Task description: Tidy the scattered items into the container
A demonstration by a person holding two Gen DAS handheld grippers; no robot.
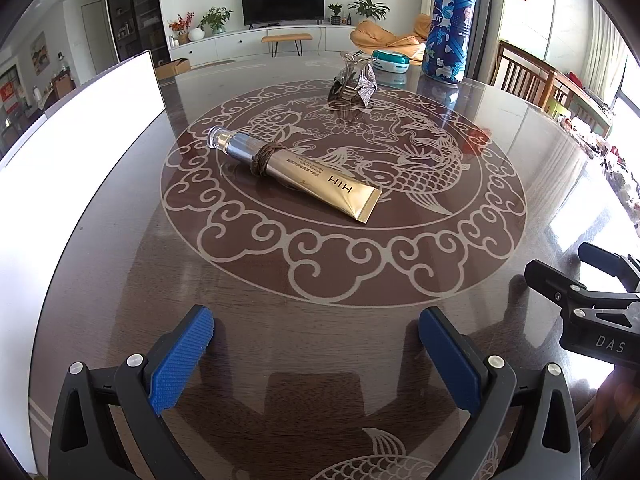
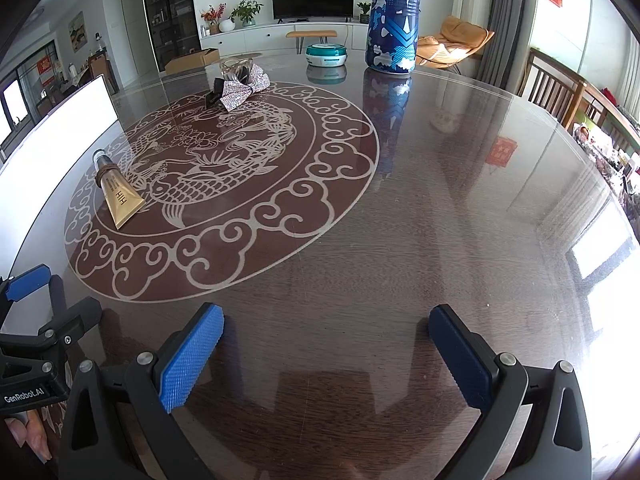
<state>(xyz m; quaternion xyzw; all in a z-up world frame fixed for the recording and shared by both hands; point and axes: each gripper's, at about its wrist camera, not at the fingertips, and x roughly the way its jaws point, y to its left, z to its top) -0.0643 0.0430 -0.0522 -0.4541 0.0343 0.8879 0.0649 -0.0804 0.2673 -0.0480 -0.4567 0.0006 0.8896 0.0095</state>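
Note:
A gold and silver cosmetic tube (image 1: 296, 172) with a brown cord wound round its middle lies on the round glass table (image 1: 320, 280); it also shows in the right wrist view (image 2: 118, 196). A sparkly bow hair clip (image 1: 354, 80) lies farther back, next to a small glass (image 2: 232, 66); the bow also shows in the right wrist view (image 2: 242, 86). A white container (image 1: 80, 152) stands at the table's left edge, its wall also in the right wrist view (image 2: 60, 132). My left gripper (image 1: 316, 344) is open and empty, short of the tube. My right gripper (image 2: 326, 344) is open and empty, right of the left one.
A tall blue patterned can (image 2: 394, 16) and a teal and white round box (image 2: 326, 54) stand at the table's far side. Wooden chairs (image 1: 536, 76) stand at the right. A TV and cabinet are far behind.

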